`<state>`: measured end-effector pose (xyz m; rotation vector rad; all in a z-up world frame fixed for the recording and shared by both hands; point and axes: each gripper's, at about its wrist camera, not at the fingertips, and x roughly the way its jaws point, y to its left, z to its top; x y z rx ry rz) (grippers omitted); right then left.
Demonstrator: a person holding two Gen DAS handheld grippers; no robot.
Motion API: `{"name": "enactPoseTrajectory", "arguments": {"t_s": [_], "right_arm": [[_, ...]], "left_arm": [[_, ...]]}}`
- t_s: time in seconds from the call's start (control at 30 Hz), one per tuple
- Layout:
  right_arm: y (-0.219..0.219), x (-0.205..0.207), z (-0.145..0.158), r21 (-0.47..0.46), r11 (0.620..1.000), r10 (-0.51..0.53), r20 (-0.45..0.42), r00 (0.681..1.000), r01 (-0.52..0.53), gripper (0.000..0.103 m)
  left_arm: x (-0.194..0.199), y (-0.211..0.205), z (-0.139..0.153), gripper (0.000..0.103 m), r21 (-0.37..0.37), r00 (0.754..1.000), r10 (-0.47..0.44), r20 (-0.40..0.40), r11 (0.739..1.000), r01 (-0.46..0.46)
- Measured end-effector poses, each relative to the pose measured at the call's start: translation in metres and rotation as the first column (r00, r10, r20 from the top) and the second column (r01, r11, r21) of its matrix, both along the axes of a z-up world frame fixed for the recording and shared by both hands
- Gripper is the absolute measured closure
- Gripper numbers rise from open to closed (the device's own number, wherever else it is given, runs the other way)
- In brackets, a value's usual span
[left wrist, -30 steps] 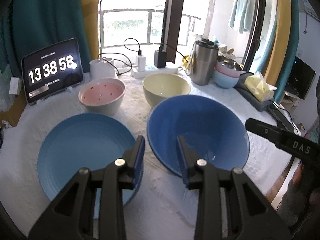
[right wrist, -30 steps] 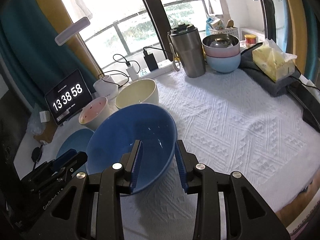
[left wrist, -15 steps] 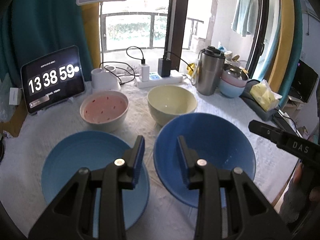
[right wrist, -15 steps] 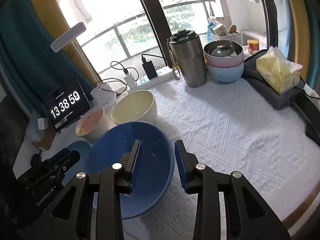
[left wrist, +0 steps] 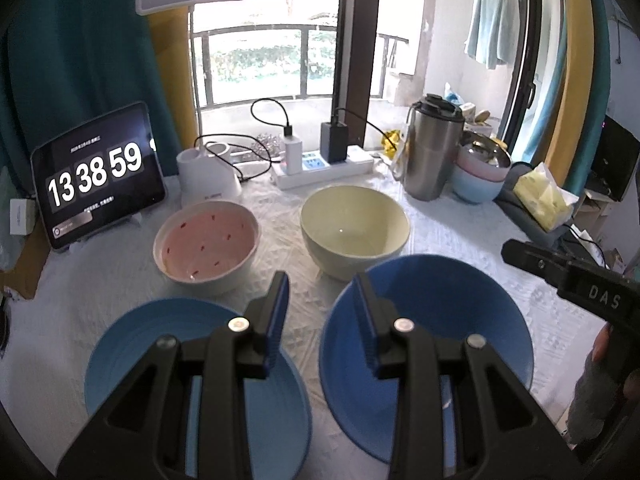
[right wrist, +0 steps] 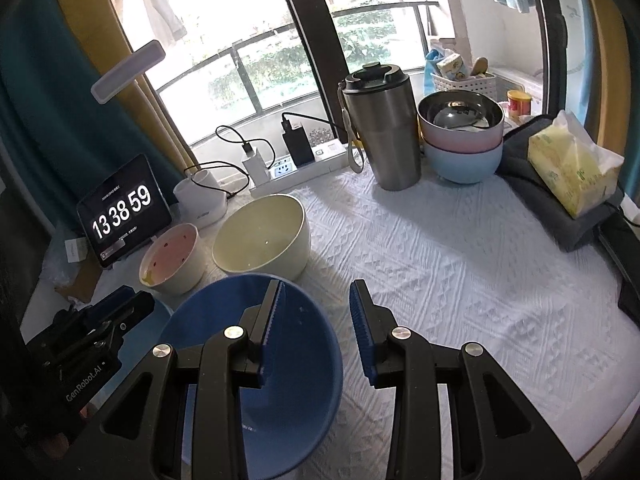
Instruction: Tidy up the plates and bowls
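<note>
On the white cloth a blue plate point(left wrist: 132, 344) lies at the near left, with a large blue bowl point(left wrist: 452, 328) beside it on the right. Behind them stand a pink speckled bowl point(left wrist: 208, 246) and a cream bowl point(left wrist: 354, 228). My left gripper point(left wrist: 320, 312) hangs open over the gap between plate and blue bowl, holding nothing. My right gripper point(right wrist: 316, 320) is open above the right rim of the blue bowl point(right wrist: 224, 328), apart from it. The cream bowl point(right wrist: 260, 236) and pink bowl point(right wrist: 170, 258) stand beyond.
Stacked pink and light-blue bowls point(right wrist: 462, 140) with a steel one on top stand at the back right beside a steel tumbler point(right wrist: 380, 132). A clock tablet point(left wrist: 96, 172), lamp base point(left wrist: 208, 180), power strip point(left wrist: 324, 164) and tissue pack point(right wrist: 572, 168) line the edges.
Both grippers have moved forward over the table toward the pink and cream bowls, which look larger now. The plate and blue bowl have slid lower in view. Jaws are unchanged.
</note>
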<state>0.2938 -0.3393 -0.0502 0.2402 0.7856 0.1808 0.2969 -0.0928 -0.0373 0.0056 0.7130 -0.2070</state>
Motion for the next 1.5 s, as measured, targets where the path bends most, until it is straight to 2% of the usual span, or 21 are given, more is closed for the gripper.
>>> {"name": "enactPoseTrajectory", "arguments": {"t_s": [0.53, 0.97, 1.07, 1.17, 1.5], "right_arm": [[0.003, 0.041, -0.005, -0.039, 0.999, 0.026, -0.003, 1.0, -0.026, 0.067], [0.003, 0.091, -0.011, -0.018, 0.998, 0.051, -0.021, 0.998, -0.052, 0.067], [0.001, 0.106, -0.014, -0.015, 0.998, 0.06, -0.038, 0.997, -0.06, 0.066], [0.002, 0.117, -0.018, -0.007, 0.997, 0.072, -0.059, 0.996, -0.072, 0.059], [0.003, 0.152, -0.039, 0.028, 0.993, 0.12, -0.184, 0.976, -0.117, 0.059]], "left_arm": [[0.046, 0.004, -0.016, 0.069, 0.01, 0.999, 0.016, -0.049, 1.0, -0.015], [0.084, 0.0, -0.031, 0.068, 0.028, 0.996, 0.003, -0.089, 1.0, 0.0], [0.093, -0.001, -0.034, 0.069, 0.043, 0.996, -0.003, -0.094, 0.999, 0.007], [0.102, -0.002, -0.039, 0.068, 0.045, 0.994, -0.011, -0.113, 0.999, 0.016], [0.123, -0.005, -0.048, 0.068, 0.021, 0.988, -0.037, -0.149, 0.999, 0.041]]}}
